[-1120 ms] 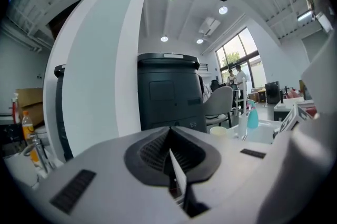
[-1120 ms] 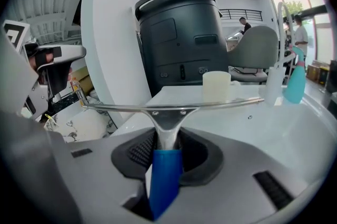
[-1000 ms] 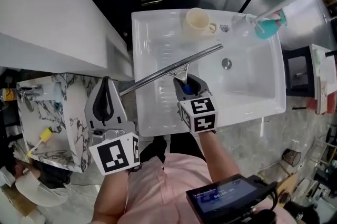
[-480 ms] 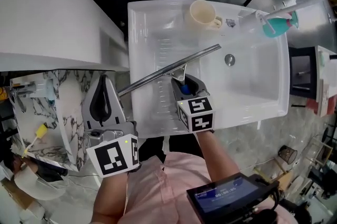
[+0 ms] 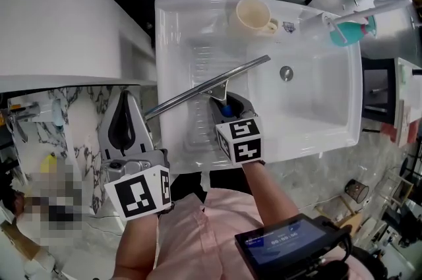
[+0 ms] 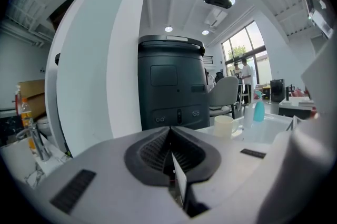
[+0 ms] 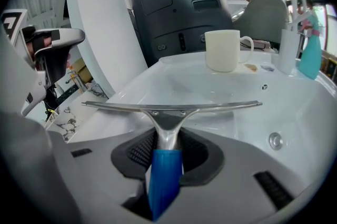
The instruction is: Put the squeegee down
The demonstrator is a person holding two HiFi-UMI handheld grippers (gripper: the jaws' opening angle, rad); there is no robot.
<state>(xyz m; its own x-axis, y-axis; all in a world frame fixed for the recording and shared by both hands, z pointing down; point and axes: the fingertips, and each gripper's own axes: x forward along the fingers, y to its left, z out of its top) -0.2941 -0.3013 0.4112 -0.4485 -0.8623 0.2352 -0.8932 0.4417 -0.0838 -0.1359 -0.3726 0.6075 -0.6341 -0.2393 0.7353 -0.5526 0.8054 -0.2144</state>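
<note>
- Near the sink's front edge, right gripper clamps the squeegee's blue handle; blade spans the left half.
- Beyond the left edge, left gripper: jaws together, empty.
- Judged: set-down pending; lower flat, short of the mug, release.

Left gripper, jaws together (ribbed pads meeting), dark cabinet ahead, cream mug and blue spray bottle right
</note>
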